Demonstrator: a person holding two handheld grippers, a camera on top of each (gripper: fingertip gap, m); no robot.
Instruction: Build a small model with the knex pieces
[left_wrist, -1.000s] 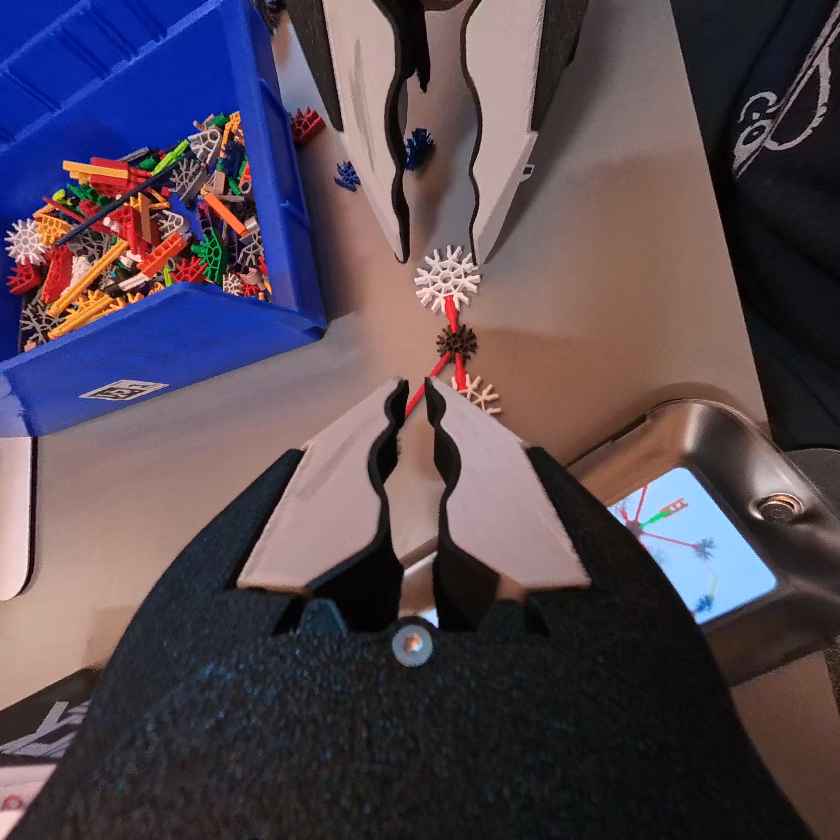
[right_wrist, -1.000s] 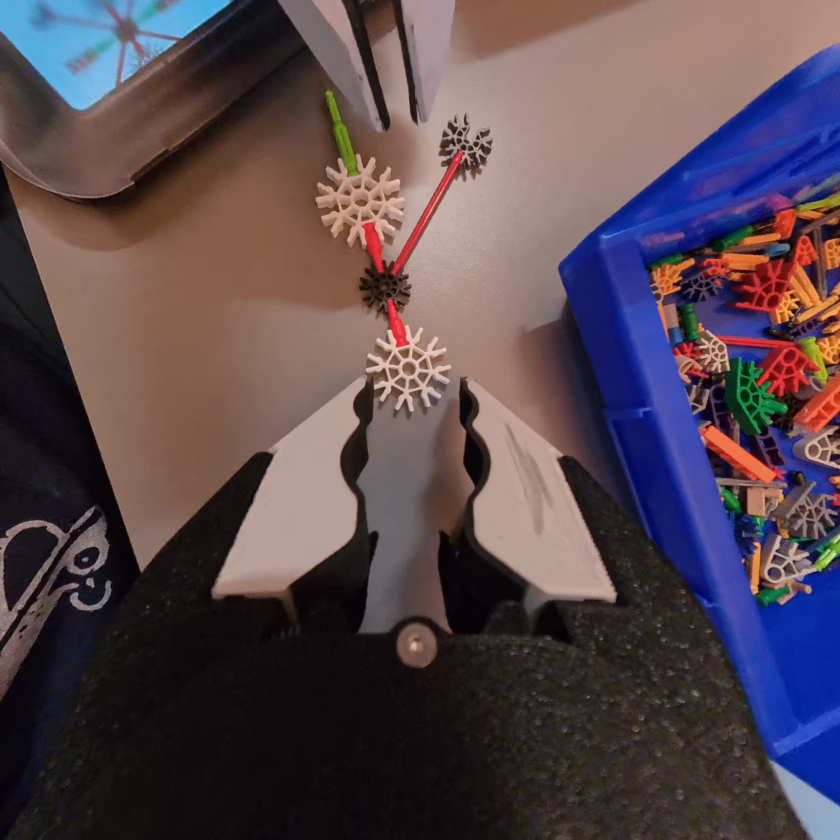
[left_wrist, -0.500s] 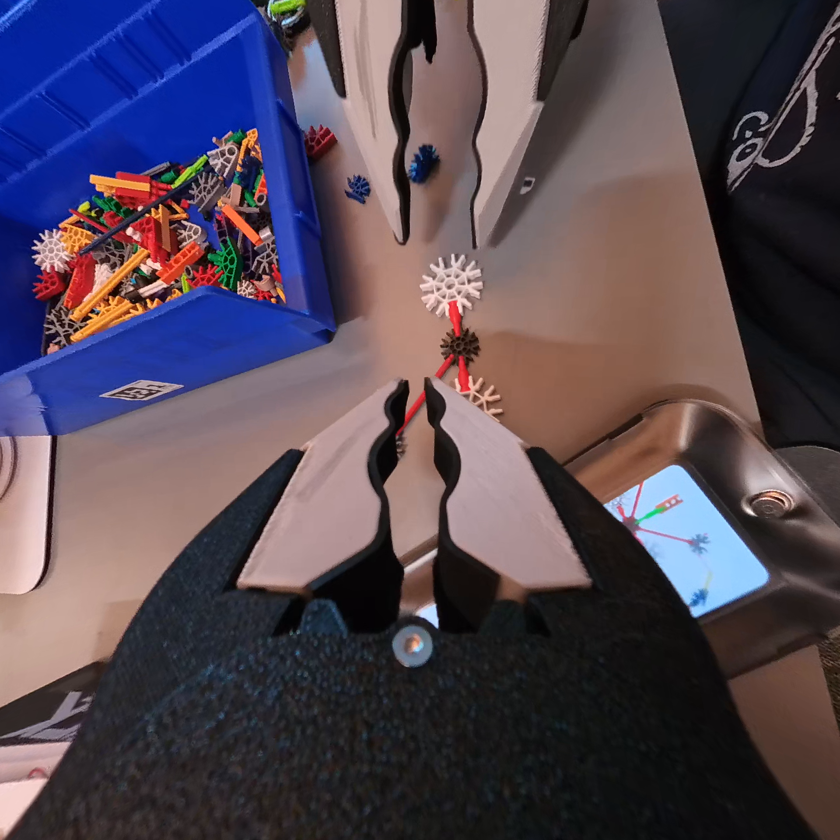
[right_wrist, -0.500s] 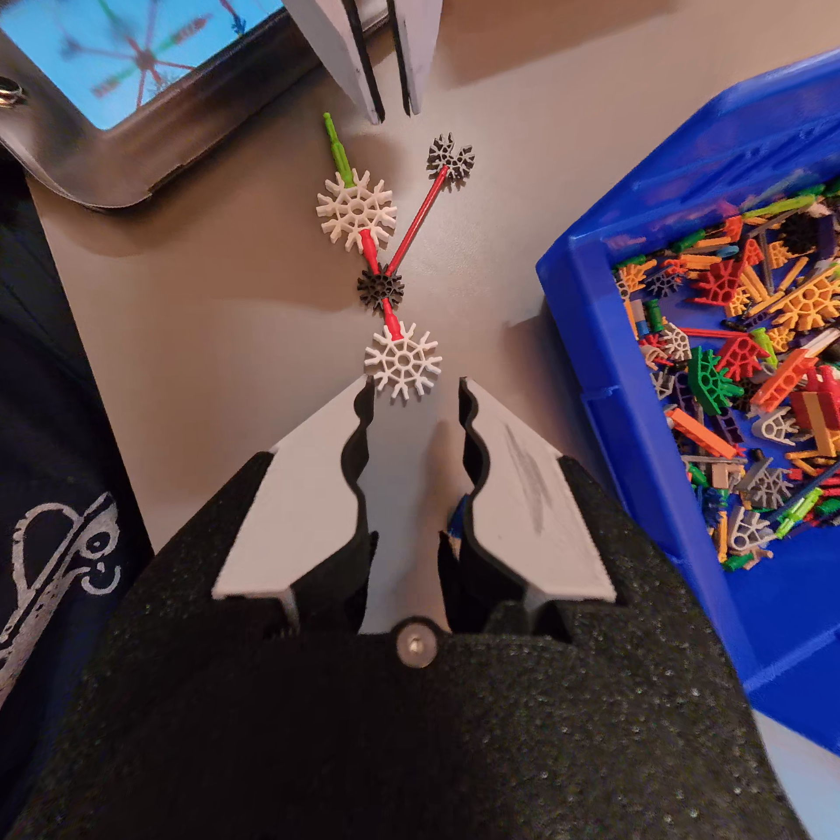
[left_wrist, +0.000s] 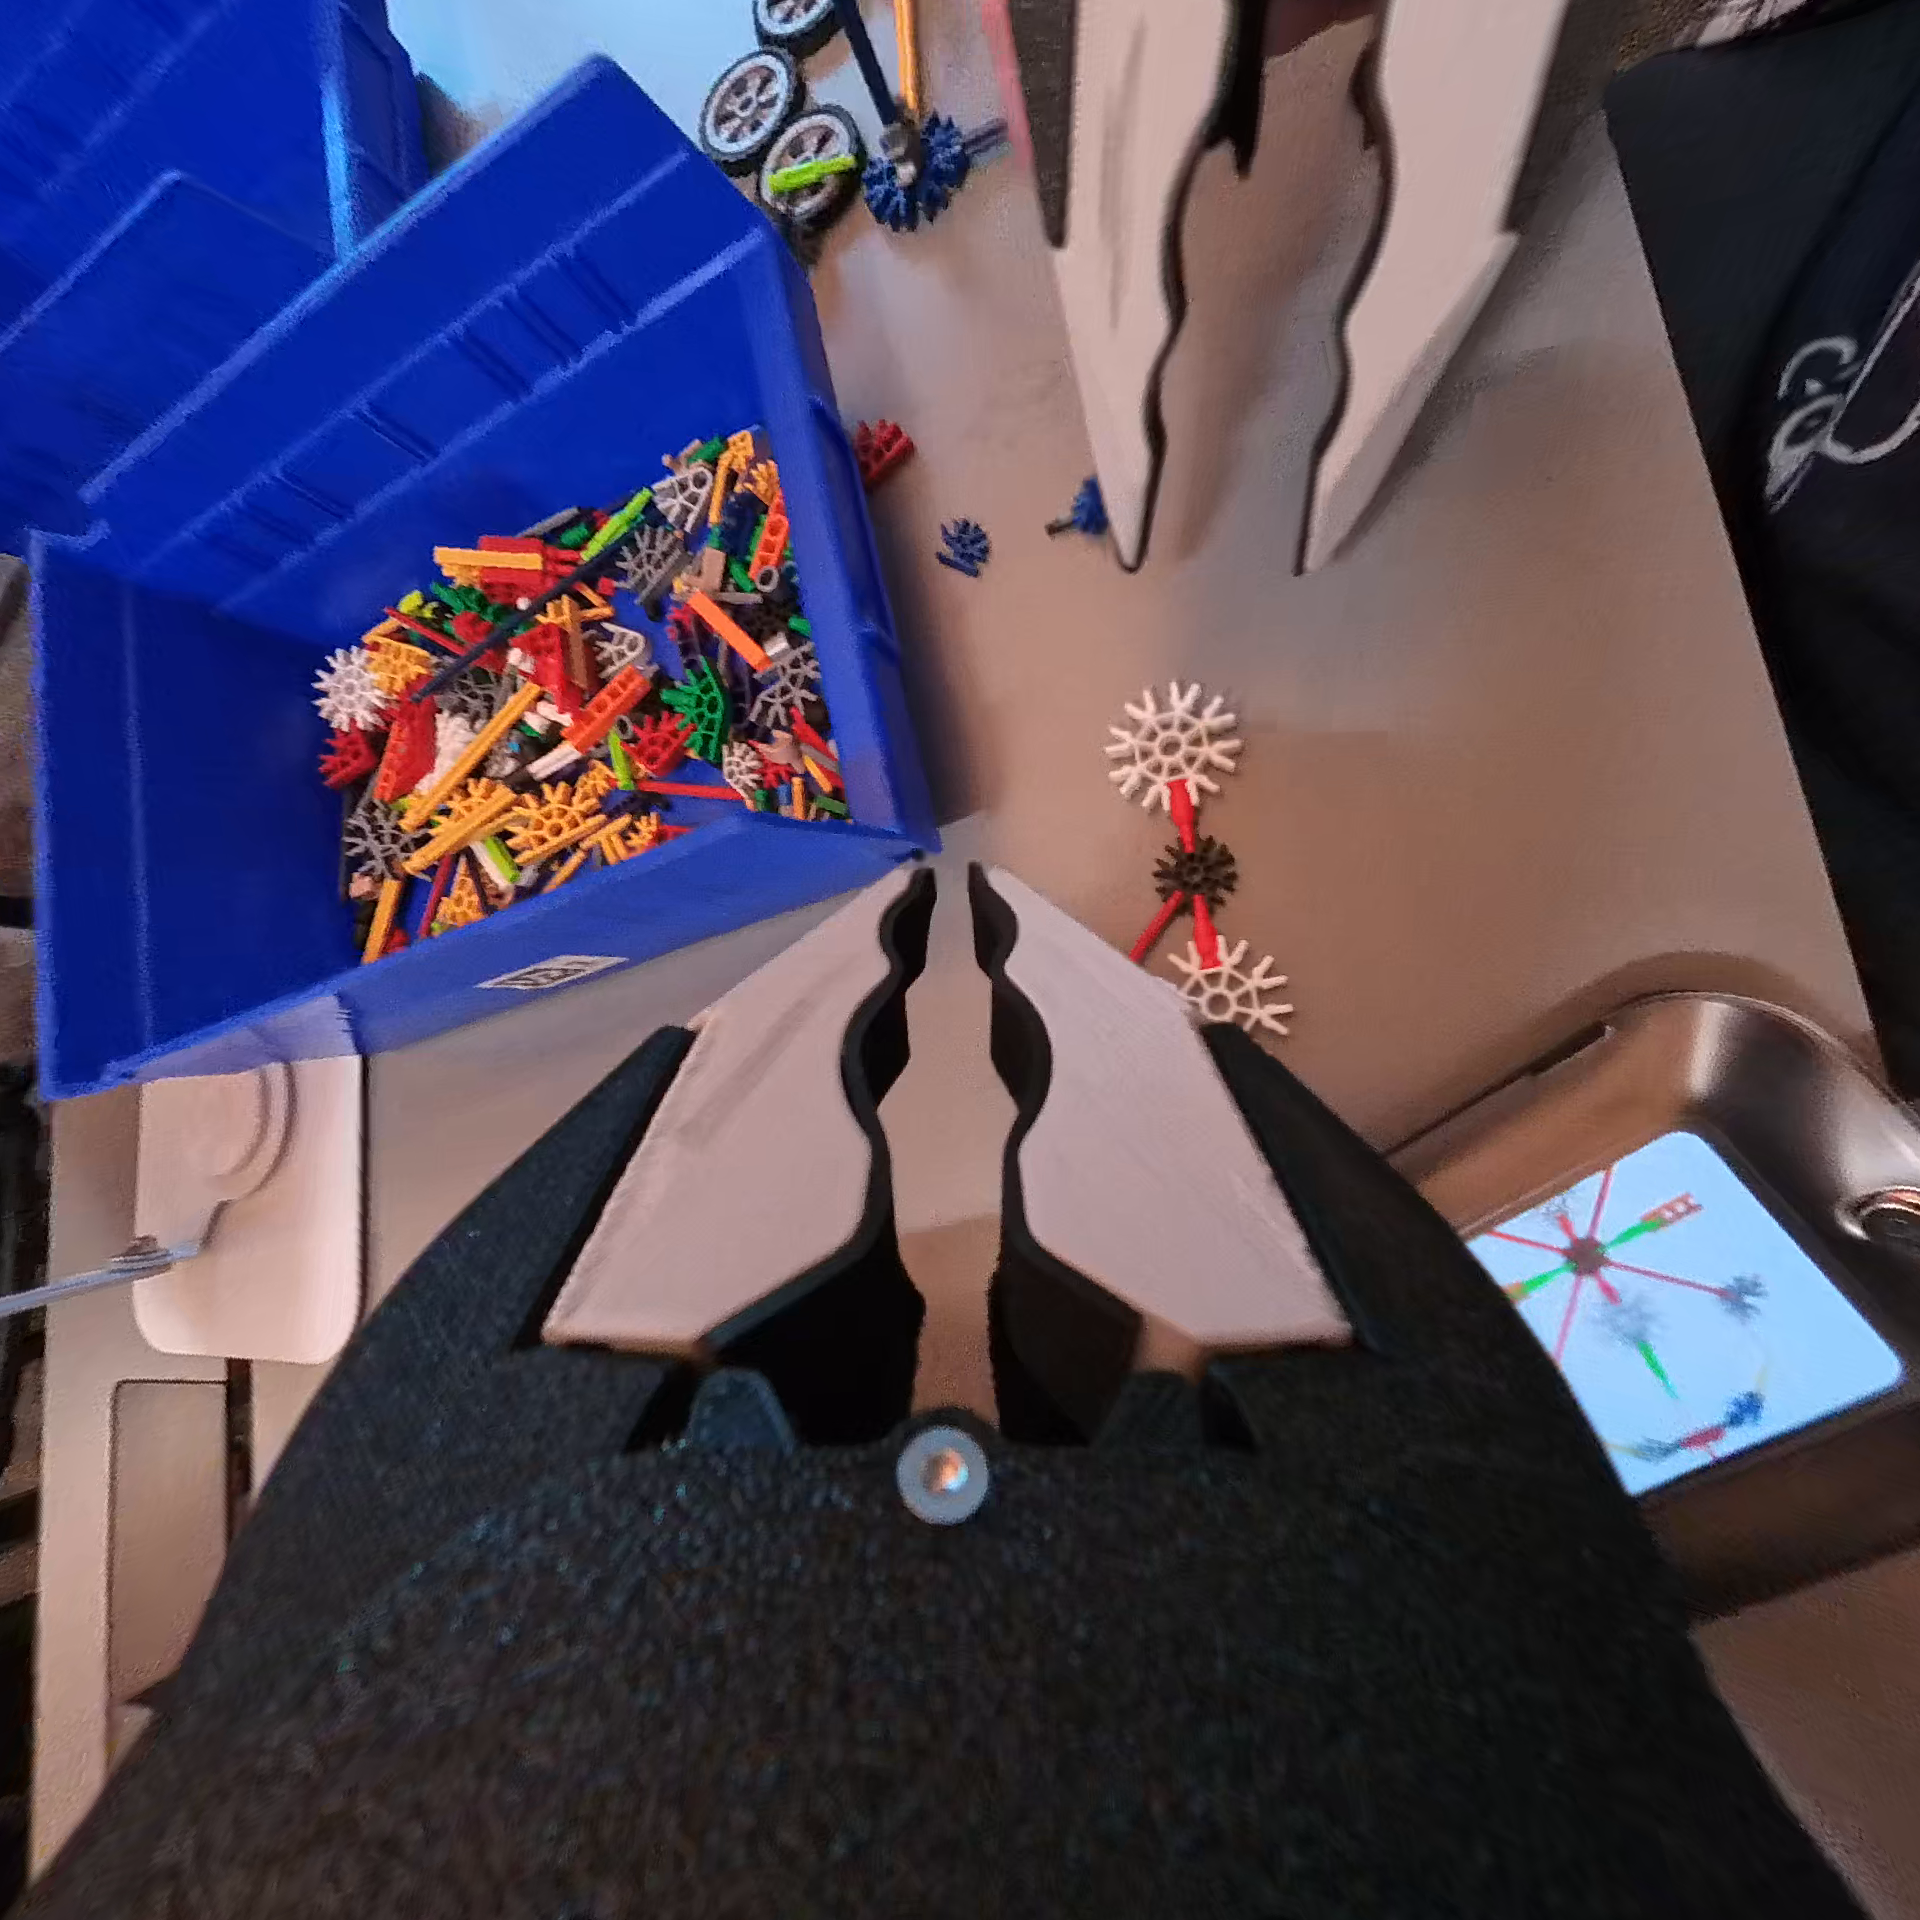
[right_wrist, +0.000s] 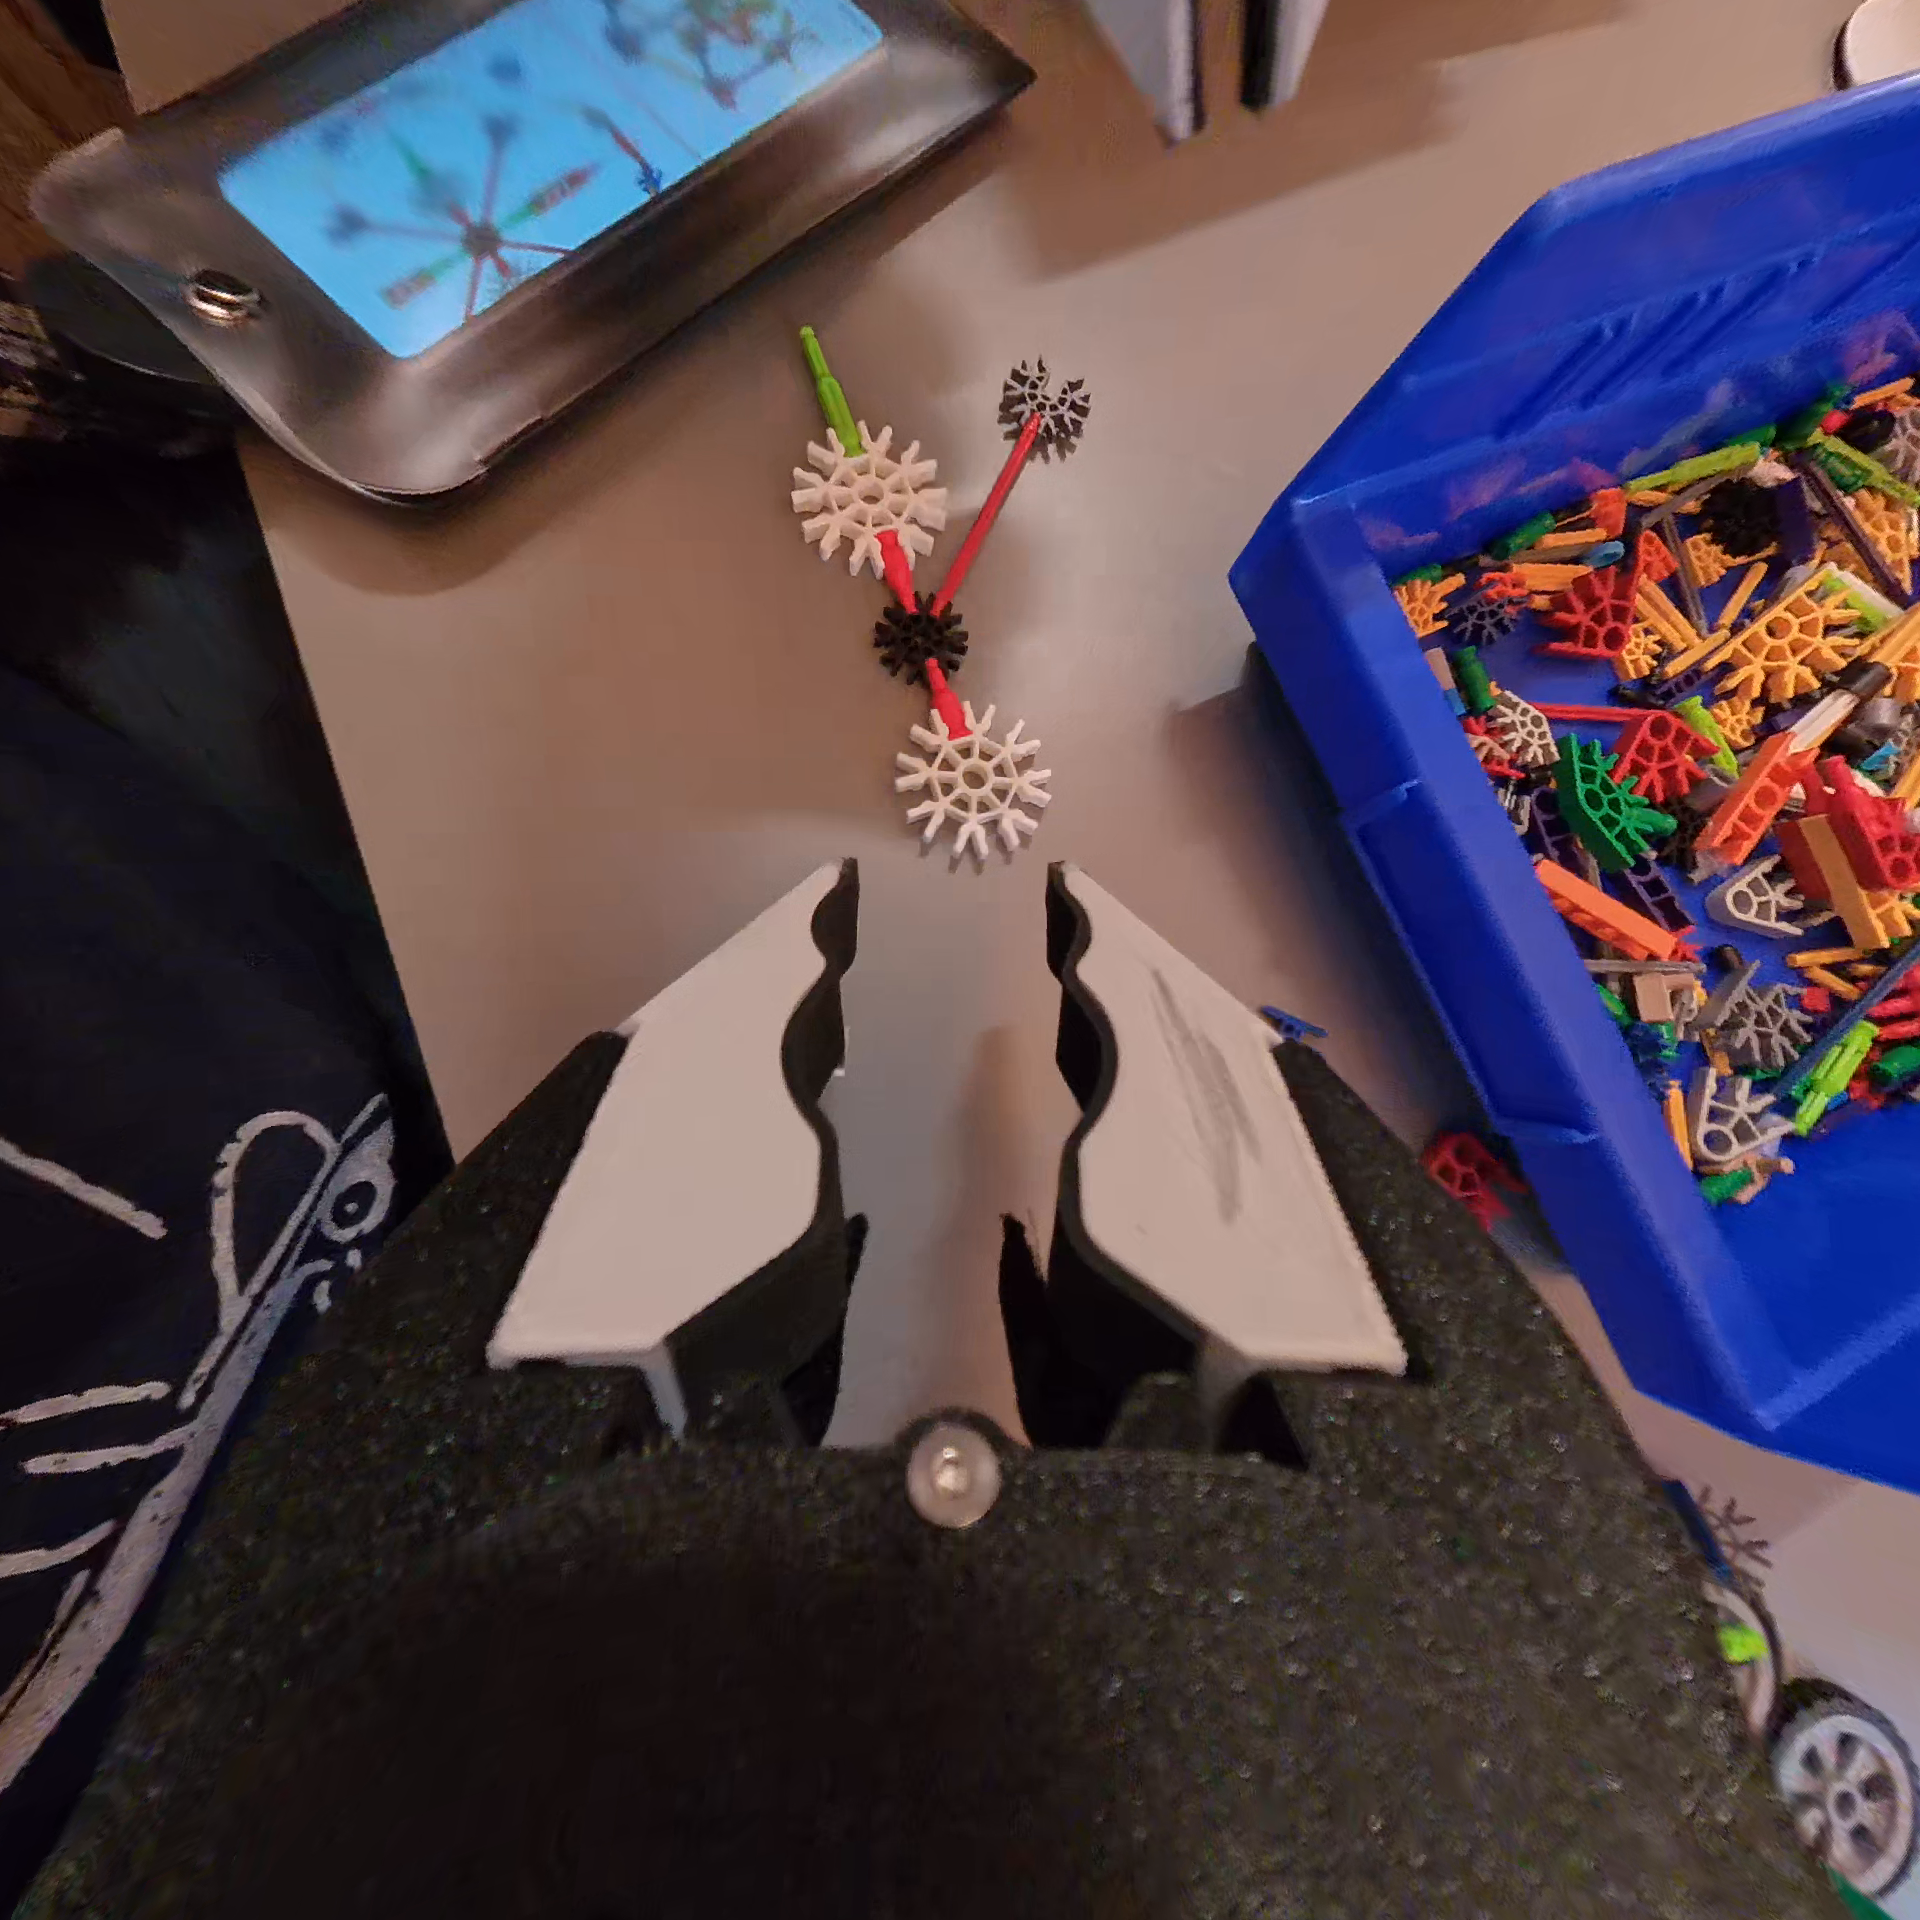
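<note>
While both claws hang over the grey table (right_wrist: 623, 727), neither grips anything. The left claw (left_wrist: 951, 883) has its fingers drawn to a narrow slit with nothing between them, its tips just beside the near corner of the blue bin (left_wrist: 208, 831), which is heaped with mixed construction-toy rods and connectors (left_wrist: 582, 707). The right claw (right_wrist: 951, 883) stands wider, its gap empty, pointing at a small flat assembly (right_wrist: 920, 634) lying on the table just past its tips: a black hub connector (right_wrist: 921, 636) joined by short red rods to two white snowflake connectors (right_wrist: 971, 779), with a longer red rod (right_wrist: 987, 514) running out to a dark grey connector (right_wrist: 1044, 405) and a green rod (right_wrist: 829, 390) sticking out of the far white piece. Beyond that assembly lies a tablet (right_wrist: 540, 166) in a dark case, its screen lit pale blue with a spoked figure. Loose blue pieces (left_wrist: 964, 542) and a red connector (left_wrist: 881, 449) sit on the table by the bin's side, and a wheeled toy build (left_wrist: 821, 114) rests past the bin. A person's dark printed garment (right_wrist: 156, 1091) borders the table edge.
</note>
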